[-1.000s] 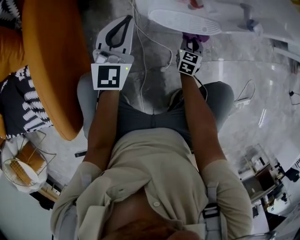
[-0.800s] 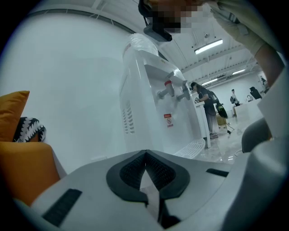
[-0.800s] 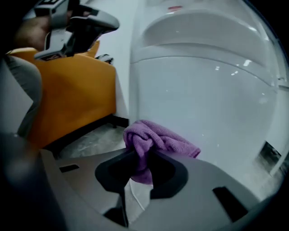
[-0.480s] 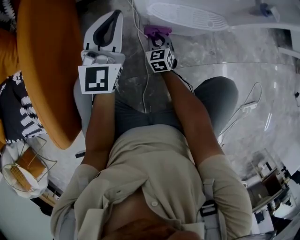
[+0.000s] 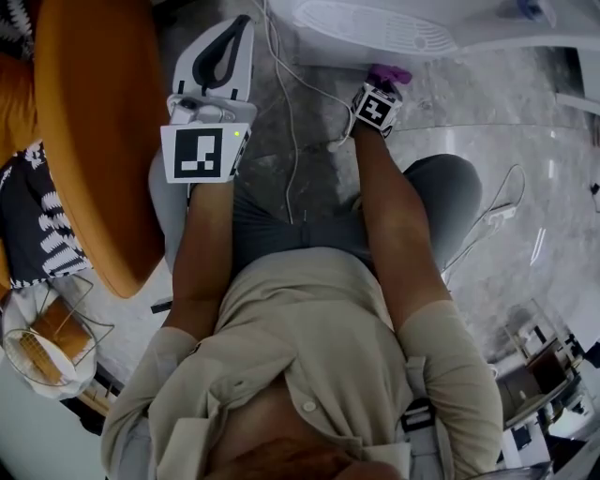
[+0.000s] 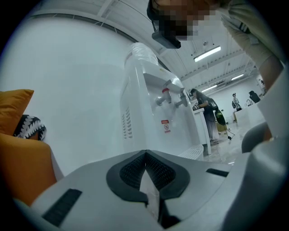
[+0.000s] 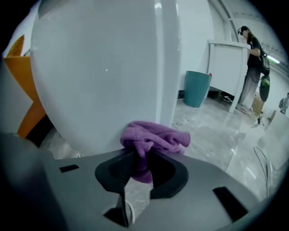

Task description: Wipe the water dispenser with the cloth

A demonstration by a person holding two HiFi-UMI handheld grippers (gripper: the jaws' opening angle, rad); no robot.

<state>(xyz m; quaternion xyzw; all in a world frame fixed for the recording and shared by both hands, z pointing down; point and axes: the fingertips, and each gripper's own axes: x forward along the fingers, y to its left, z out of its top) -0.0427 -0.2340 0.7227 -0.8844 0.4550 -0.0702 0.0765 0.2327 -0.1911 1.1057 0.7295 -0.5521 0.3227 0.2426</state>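
The white water dispenser fills the top of the head view, its grilled drip tray facing me. My right gripper is shut on a bunched purple cloth and presses it against the dispenser's lower body. In the right gripper view the cloth sticks out past the jaws of the right gripper onto the smooth white panel. My left gripper hangs to the left, shut and empty. The left gripper view looks up past the left gripper at the dispenser's side and taps.
An orange cushion bulges at the left beside a patterned pillow. A white cable trails over the marble floor between the grippers. A teal bin and a standing person are far behind the dispenser.
The right gripper swept the cloth left along the dispenser's base, then back to the right. The left gripper has barely shifted.
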